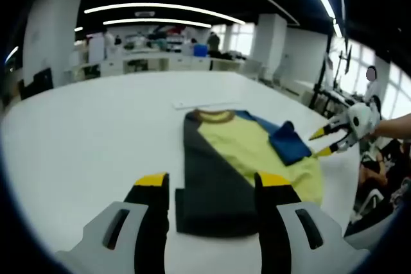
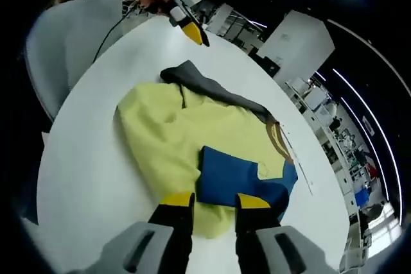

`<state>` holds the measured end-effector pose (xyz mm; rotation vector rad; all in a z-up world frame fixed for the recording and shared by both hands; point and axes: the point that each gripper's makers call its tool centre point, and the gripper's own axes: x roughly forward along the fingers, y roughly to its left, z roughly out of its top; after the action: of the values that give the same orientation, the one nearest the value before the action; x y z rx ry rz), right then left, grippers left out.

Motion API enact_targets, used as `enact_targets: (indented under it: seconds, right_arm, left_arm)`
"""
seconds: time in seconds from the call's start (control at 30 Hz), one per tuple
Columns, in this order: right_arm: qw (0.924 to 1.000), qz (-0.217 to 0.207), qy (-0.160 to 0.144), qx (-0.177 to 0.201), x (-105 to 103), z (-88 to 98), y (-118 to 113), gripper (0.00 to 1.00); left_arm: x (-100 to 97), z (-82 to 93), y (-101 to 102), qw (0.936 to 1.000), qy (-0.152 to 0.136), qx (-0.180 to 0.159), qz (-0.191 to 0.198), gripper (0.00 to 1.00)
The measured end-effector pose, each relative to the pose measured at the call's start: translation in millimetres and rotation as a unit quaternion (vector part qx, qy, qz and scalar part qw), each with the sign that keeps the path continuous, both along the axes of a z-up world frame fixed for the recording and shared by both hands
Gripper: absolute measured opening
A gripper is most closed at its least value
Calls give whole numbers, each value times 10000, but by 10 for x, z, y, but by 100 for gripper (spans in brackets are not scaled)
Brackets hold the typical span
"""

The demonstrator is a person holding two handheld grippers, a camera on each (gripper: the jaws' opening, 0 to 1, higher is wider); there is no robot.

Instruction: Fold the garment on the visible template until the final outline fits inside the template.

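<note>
A soft yellow T-shirt lies on the round white surface, its dark grey side folded inward and a blue sleeve doubled over its chest. The left gripper view alone shows a pale strip beyond the brown collar. The left gripper and right gripper both hover with jaws apart, holding nothing.

surface: white table, big, rounded edge
on it: yellow/grey/blue shirt, partly folded, lies flat, mid-table
also: thin pale strip just beyond shirt collar
</note>
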<state>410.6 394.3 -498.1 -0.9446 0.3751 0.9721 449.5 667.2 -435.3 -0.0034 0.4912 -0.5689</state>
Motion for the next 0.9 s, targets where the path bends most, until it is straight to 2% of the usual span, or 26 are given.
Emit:
enact_targets:
  seconds: [0.07, 0.13, 0.33, 0.53, 0.67, 0.73, 0.77, 0.9]
  right_arm:
    - [9999, 84, -10, -68, -23, -26, 21, 21]
    - [9984, 273, -257, -430, -3, -50, 5, 20]
    - [9952, 478, -484, -698, 14, -116, 51, 12]
    - [9954, 480, -548, -624, 64, -69, 96, 0]
    - [9964, 356, -553, -539, 100, -24, 88, 0]
    - [9965, 316, -585, -505, 114, 35, 83, 0]
    - [9976, 142, -593, -343, 142, 103, 74, 0]
    - [9972, -172, -718, -138, 236, 331, -9, 0]
  left_arm:
    - [1, 0, 4, 10000, 1, -6, 7, 50]
    - [1, -1, 5, 10000, 16, -31, 20, 50]
    - [-8, -6, 9, 10000, 24, -42, 31, 50]
    - [-26, -20, 23, 10000, 43, -48, 48, 50]
    - [-31, -25, 33, 10000, 49, -56, 59, 50]
    - [-30, -21, 37, 9999, 46, -65, 66, 50]
    - [-28, -19, 38, 9999, 43, -68, 69, 50]
    - [-19, -8, 40, 9999, 31, -75, 73, 50]
